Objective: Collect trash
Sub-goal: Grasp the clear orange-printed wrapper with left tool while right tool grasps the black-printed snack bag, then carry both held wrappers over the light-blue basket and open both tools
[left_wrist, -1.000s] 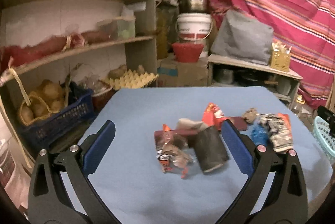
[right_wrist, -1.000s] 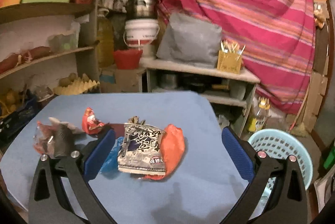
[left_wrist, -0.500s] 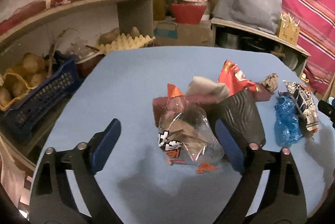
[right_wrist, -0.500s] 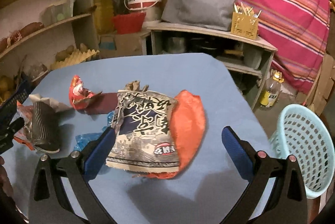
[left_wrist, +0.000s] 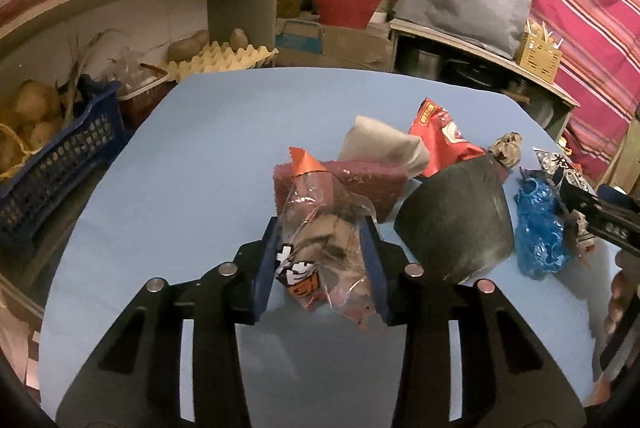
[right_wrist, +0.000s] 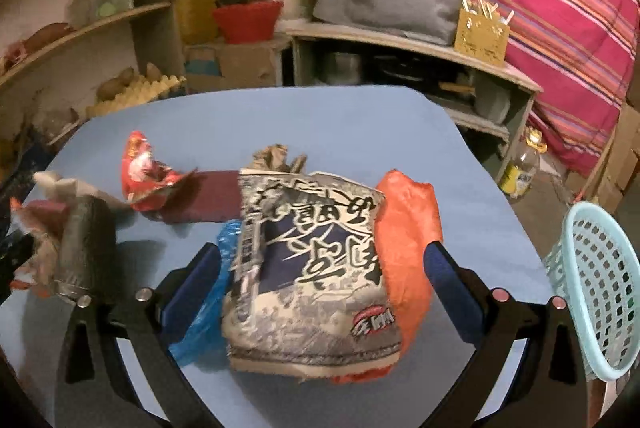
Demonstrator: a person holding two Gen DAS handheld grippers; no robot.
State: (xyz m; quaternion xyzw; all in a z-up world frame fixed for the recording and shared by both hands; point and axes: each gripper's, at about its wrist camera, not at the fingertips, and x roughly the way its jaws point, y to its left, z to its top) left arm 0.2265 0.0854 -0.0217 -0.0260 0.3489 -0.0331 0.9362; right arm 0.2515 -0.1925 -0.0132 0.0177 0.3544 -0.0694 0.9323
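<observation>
At lower centre of the left wrist view, your left claw (left_wrist: 322,260) has just been closing and its pads now press a clear crumpled wrapper (left_wrist: 320,248) on the blue surface (left_wrist: 192,156); the wrapper's print is hard to read. In the right wrist view, your right claw (right_wrist: 322,280) stands wide open around a black-and-white snack bag (right_wrist: 312,268), which covers most of the blue bag (right_wrist: 208,308) and orange bag (right_wrist: 408,240). The basket (right_wrist: 592,284) is cut off at the right edge.

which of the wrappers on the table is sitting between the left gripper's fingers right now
The clear crumpled wrapper with orange print sits in the left gripper, its pads pressing both sides. The red wrapper lies farther back.
</observation>
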